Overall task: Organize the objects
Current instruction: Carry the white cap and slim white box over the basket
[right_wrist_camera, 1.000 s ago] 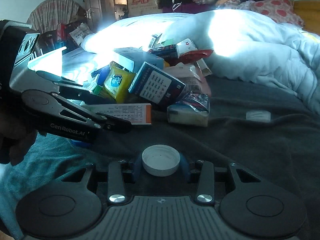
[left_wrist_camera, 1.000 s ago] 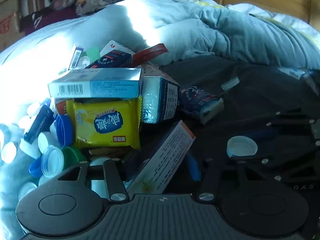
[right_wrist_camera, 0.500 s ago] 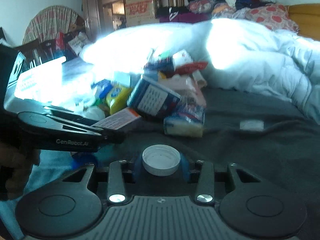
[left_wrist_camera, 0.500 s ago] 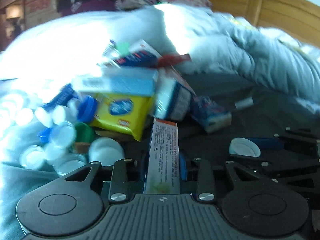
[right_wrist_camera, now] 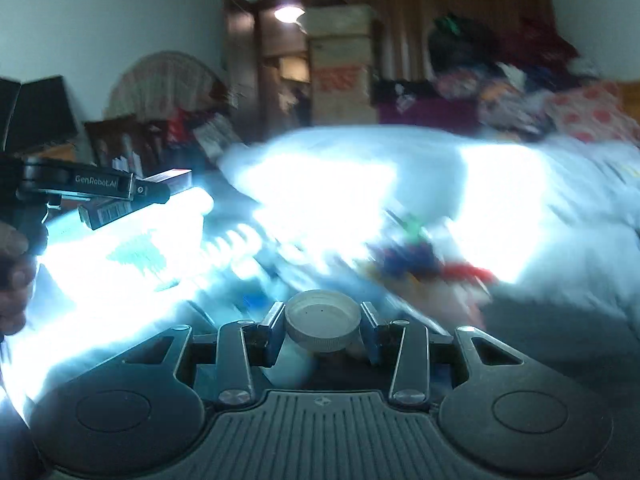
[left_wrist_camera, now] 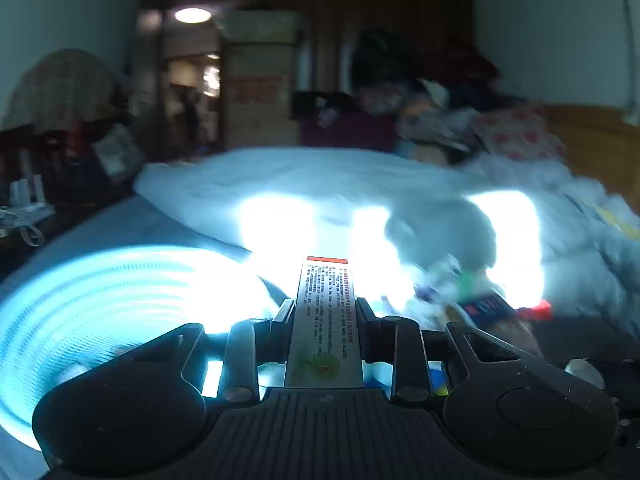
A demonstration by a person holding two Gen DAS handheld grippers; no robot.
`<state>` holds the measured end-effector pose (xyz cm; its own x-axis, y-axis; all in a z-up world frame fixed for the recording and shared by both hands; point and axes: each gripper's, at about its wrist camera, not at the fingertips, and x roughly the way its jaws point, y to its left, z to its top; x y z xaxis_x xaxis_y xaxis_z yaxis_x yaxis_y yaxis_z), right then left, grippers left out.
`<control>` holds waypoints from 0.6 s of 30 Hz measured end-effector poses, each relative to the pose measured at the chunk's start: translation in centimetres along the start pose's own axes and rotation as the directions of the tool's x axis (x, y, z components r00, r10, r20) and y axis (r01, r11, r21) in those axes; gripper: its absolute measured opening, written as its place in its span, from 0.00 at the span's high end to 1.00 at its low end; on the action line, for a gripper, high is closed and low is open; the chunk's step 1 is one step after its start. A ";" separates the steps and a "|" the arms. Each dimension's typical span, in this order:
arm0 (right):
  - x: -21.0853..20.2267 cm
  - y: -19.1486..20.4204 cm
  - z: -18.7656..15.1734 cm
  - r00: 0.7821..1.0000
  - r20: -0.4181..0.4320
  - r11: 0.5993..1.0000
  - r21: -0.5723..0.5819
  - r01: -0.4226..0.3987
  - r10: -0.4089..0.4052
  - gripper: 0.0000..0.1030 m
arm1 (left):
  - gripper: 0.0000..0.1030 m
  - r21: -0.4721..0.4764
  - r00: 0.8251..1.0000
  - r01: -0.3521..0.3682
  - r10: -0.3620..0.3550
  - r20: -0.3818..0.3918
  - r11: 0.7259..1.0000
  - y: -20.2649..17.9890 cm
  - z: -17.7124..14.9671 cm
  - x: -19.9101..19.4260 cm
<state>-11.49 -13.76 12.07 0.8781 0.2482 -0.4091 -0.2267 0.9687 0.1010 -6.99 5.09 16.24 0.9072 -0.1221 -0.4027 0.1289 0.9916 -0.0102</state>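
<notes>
The left hand-held gripper is pinching a long narrow box, its long axis pointing to 12 o'clock along the fingers, with a pale ribbed basket lying at 9 o'clock, nearer this hand. The right hand-held gripper is pinching a white cap, the blurred pile at 1 o'clock
</notes>
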 end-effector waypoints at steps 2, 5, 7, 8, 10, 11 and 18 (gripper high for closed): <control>1.0 1.7 2.6 0.998 0.030 0.999 -0.019 -0.050 0.051 0.59 | 0.70 -0.032 0.998 -0.065 0.066 0.022 0.997 2.3 1.2 -0.4; 2.8 5.0 6.8 0.987 0.068 0.988 -0.061 -0.138 0.143 0.59 | 0.70 -0.094 0.988 -0.149 0.152 0.032 0.984 5.9 2.5 -0.5; 4.2 7.5 9.4 0.975 0.081 0.976 -0.091 -0.197 0.205 0.59 | 0.70 -0.132 0.980 -0.191 0.197 0.027 0.973 8.2 3.1 -0.5; 5.1 8.8 10.7 0.968 0.081 0.968 -0.106 -0.228 0.237 0.59 | 0.70 -0.140 0.976 -0.211 0.217 0.023 0.967 8.9 3.4 -0.3; 7.1 11.3 12.8 0.953 0.066 0.951 -0.117 -0.287 0.296 0.59 | 0.70 -0.152 0.968 -0.247 0.252 0.011 0.957 10.7 3.8 0.0; 8.0 12.5 13.7 0.947 0.058 0.943 -0.127 -0.308 0.317 0.59 | 0.70 -0.154 0.963 -0.264 0.268 0.002 0.952 11.2 4.0 0.2; 14.5 18.7 16.8 0.921 -0.032 0.911 -0.139 -0.388 0.387 0.59 | 0.70 -0.179 0.939 -0.345 0.339 -0.063 0.921 16.7 3.3 0.4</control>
<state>4.06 8.00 23.29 0.7080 0.6036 -0.3667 -0.6057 0.7860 0.1242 -3.14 21.44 18.88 0.8700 0.2244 -0.4391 -0.2659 0.9634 -0.0344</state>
